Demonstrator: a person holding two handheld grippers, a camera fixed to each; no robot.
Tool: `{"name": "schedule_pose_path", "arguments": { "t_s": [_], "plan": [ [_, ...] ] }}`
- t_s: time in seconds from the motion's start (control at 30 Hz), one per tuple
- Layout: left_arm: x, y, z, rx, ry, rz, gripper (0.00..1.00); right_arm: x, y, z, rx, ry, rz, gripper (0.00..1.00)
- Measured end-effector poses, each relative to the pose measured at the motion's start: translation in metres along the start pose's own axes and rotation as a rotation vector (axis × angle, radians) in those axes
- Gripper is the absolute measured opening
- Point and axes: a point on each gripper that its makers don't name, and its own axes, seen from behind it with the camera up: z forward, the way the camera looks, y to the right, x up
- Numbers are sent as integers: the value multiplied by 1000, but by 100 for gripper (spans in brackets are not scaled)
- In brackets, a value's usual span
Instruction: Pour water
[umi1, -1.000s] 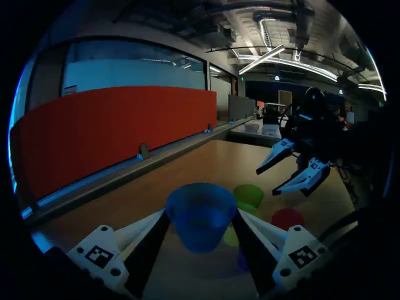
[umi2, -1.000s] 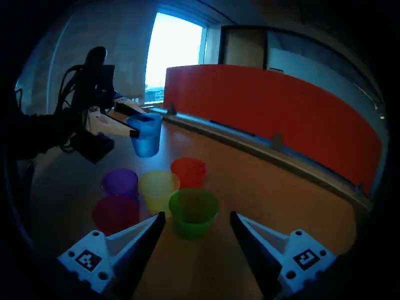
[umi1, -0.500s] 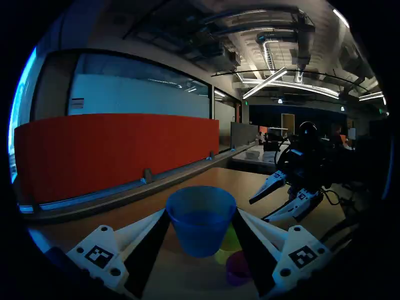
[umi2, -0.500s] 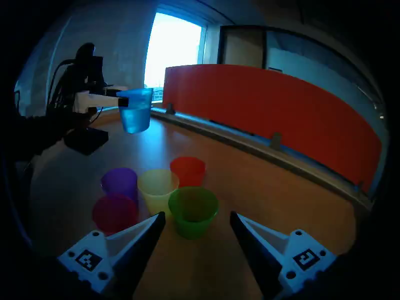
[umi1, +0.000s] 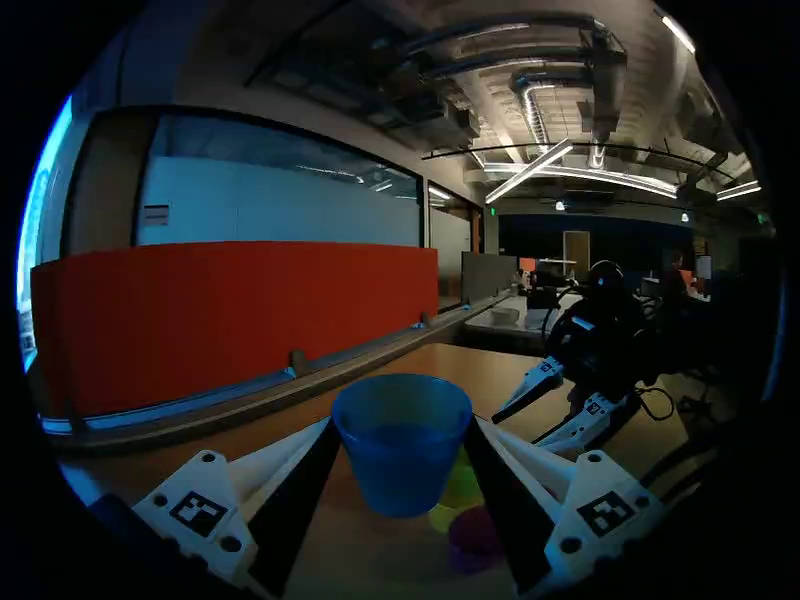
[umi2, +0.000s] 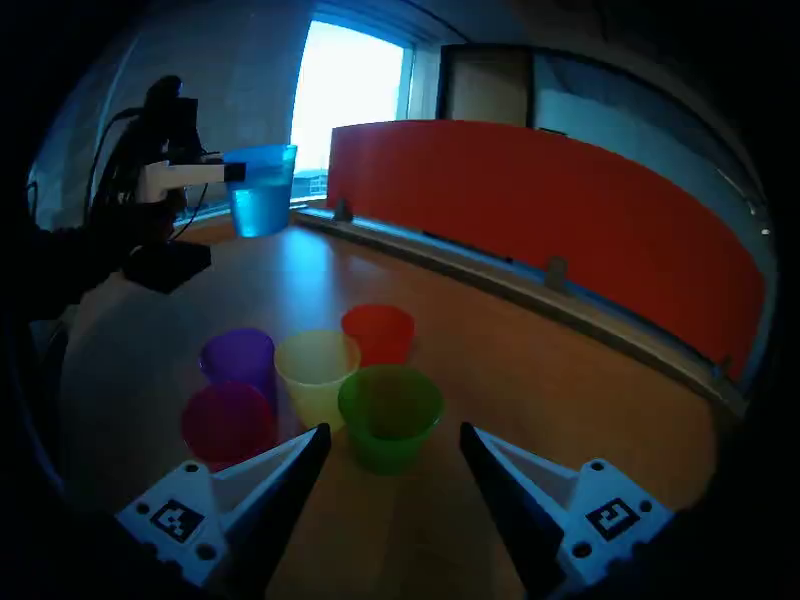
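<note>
The carrying step seems in hand: the left claw (umi1: 400, 428), clamped on the part-filled blue cup (umi1: 402, 470), holds it upright above the bench (umi2: 560, 400); next it probably must tilt over the green cup (umi2: 390, 412) before the right claw (umi2: 393, 432), whose fingers stand apart.

Colour rundown: the translucent blue plastic cup (umi1: 402, 440) is see-through blue, deeper blue low down. The other cups are a green plastic cup (umi2: 390, 415), pale yellow plastic cup (umi2: 316, 372), red plastic cup (umi2: 378, 333), purple plastic cup (umi2: 238, 357) and magenta plastic cup (umi2: 228, 425). The wooden tabletop (umi2: 520, 370) is warm tan and the long divider panel (umi2: 560, 200) is orange-red. The left gripper (umi1: 400, 425) and right gripper (umi2: 392, 430) are white, black inside, with black-and-white square tags.
</note>
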Motion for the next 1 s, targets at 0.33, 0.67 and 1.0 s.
{"name": "schedule_pose_path", "arguments": {
  "t_s": [0.33,0.67,1.0],
  "plan": [
    [-4,-2,-5,3,-9,4,85,-9,0,18,12,-35,2,100],
    [-8,-3,-10,2,-13,4,85,-7,0,35,25,-45,4,100],
    [-14,-4,-12,1,-20,1,85,-7,-2,47,37,-52,0,100]
  ]
}}
